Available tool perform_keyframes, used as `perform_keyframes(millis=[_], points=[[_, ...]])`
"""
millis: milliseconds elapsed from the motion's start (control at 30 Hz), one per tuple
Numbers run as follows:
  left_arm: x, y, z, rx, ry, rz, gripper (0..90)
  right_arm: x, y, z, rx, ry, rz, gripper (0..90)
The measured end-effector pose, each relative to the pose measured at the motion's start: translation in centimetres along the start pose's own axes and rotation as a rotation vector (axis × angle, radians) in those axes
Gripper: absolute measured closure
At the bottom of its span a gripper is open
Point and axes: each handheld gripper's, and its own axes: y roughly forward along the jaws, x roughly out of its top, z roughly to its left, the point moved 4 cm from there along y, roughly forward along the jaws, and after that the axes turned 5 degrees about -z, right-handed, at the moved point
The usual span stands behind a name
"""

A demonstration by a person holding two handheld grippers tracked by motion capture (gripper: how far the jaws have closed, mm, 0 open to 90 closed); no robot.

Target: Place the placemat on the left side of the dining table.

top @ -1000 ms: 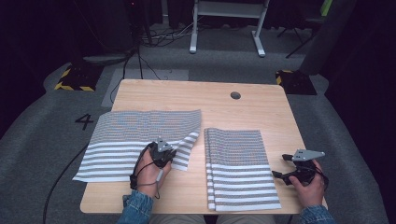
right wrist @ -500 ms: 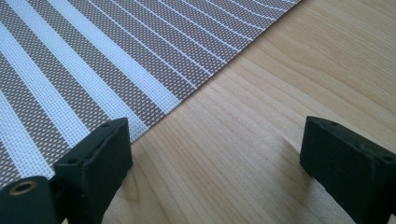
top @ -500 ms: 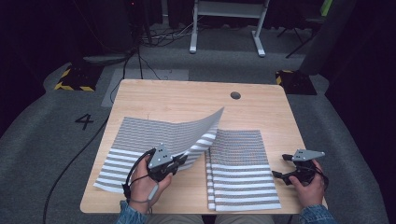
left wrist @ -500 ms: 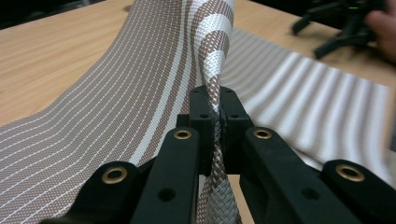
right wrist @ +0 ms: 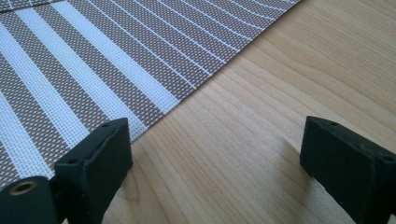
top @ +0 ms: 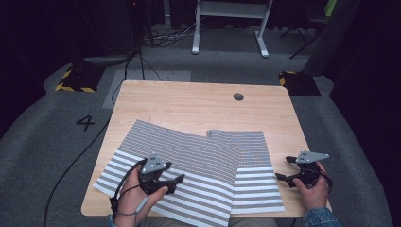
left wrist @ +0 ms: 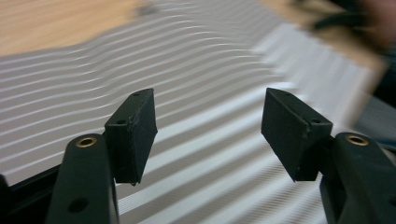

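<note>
Two grey-and-white striped placemats lie on the wooden table [top: 189, 104]. The left mat [top: 189, 151] is spread at a slant, and its right edge covers the left part of the right mat [top: 257, 182]. My left gripper [top: 176, 181] rests over the left mat's front area, open. In the left gripper view the left gripper [left wrist: 210, 126] holds nothing, with striped mat [left wrist: 187, 60] below it. My right gripper [top: 280, 177] is open beside the right mat's right edge. In the right gripper view the right gripper [right wrist: 215, 154] stands over bare wood, with the mat edge [right wrist: 93, 60] to its left.
A round cable hole [top: 238, 96] sits near the table's far right. The far half of the table is bare wood. On the floor are a white frame [top: 227, 28], a cable [top: 80, 156], a painted 4 [top: 86, 123] and hazard-striped pads [top: 75, 80].
The left mat's right side was lifted in my left gripper half a second ago. It now lies flat over the right mat, released, and the left hand has drawn back. The right gripper stayed put.
</note>
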Motion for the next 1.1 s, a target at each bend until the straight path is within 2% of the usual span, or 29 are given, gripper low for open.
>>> perform_keyframes(millis=[67,167,233,300,400,500,567,633,1100], points=[[-0.7,0.3,1.8,0.11,-0.049,0.017,33.8,0.0,0.0,0.0,0.0,0.001,0.0,9.3],[-2.1,0.7,4.6,0.229,-0.104,0.07,32.8,0.0,0.0,0.0,0.0,0.0,0.0,9.3],[-3.2,1.1,5.9,0.28,-0.145,0.124,32.6,0.0,0.0,0.0,0.0,0.0,0.0,9.3],[-4.2,1.5,6.6,0.314,-0.185,0.2,32.8,0.0,0.0,0.0,0.0,0.0,0.0,9.3],[-4.9,1.7,7.0,0.365,-0.189,0.259,32.1,0.0,0.0,0.0,0.001,0.0,-0.001,9.3],[-5.1,1.7,7.3,0.41,-0.189,0.28,32.1,0.0,0.0,0.0,0.0,0.0,0.0,9.3],[-5.3,1.7,7.5,0.421,-0.209,0.29,32.1,0.0,0.0,0.0,0.001,0.001,0.0,9.3],[-5.4,1.7,7.5,0.409,-0.237,0.281,33.3,0.0,0.0,0.0,0.001,0.0,0.0,9.3],[-5.1,1.9,8.0,0.365,-0.216,0.278,37.7,0.0,0.0,0.0,0.0,0.0,-0.001,9.3]])
